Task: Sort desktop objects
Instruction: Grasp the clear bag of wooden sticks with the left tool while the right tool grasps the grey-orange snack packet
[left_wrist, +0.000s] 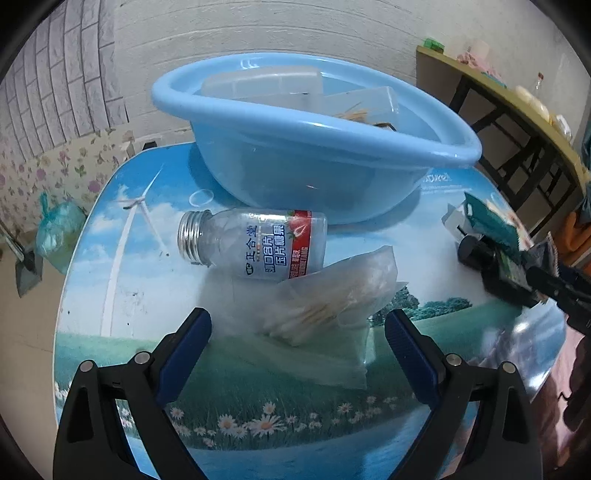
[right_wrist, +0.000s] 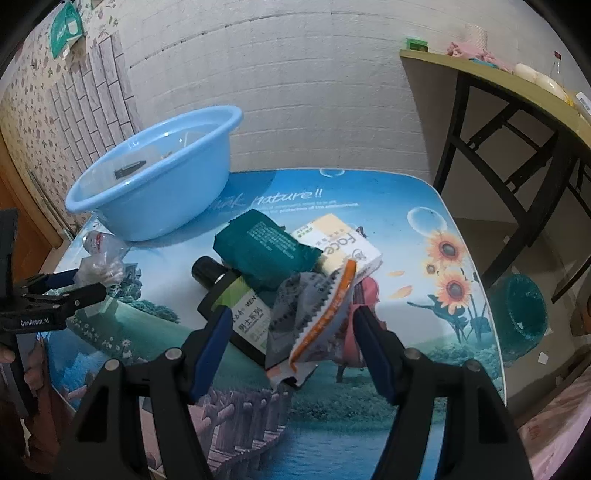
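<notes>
- Clutter remains on the scenic-print tabletop (left_wrist: 110, 295): in the left wrist view a clear plastic bottle with a silver threaded neck and red-and-white label (left_wrist: 255, 245) lies on its side at centre, just below the light blue plastic basin (left_wrist: 295, 173), which fills the upper middle of the frame and already holds clear boxes.
- Overlapping the bottle's lower right is a crumpled clear plastic bag of pale sticks (left_wrist: 332, 314).
- Left gripper (left_wrist: 297, 345) hangs over that bag with its blue pads spread wide, gripping nothing; the bag sits ahead of the tips, not between them.
- Right gripper (right_wrist: 291, 349), in the right wrist view, stands partly spread around a grey and orange foil sachet (right_wrist: 317, 317) at lower centre; neither pad seems to press on it.
- Behind the sachet lie a dark bottle with a green label (right_wrist: 240, 306), a teal pouch (right_wrist: 266, 251) and a cream carton (right_wrist: 340, 247).
- Best approach, I judge: lower the left tips further so both pads bracket the bag's bulky middle, avoid nudging the bottle, which could roll, then close firmly before lifting toward the basin.
</notes>
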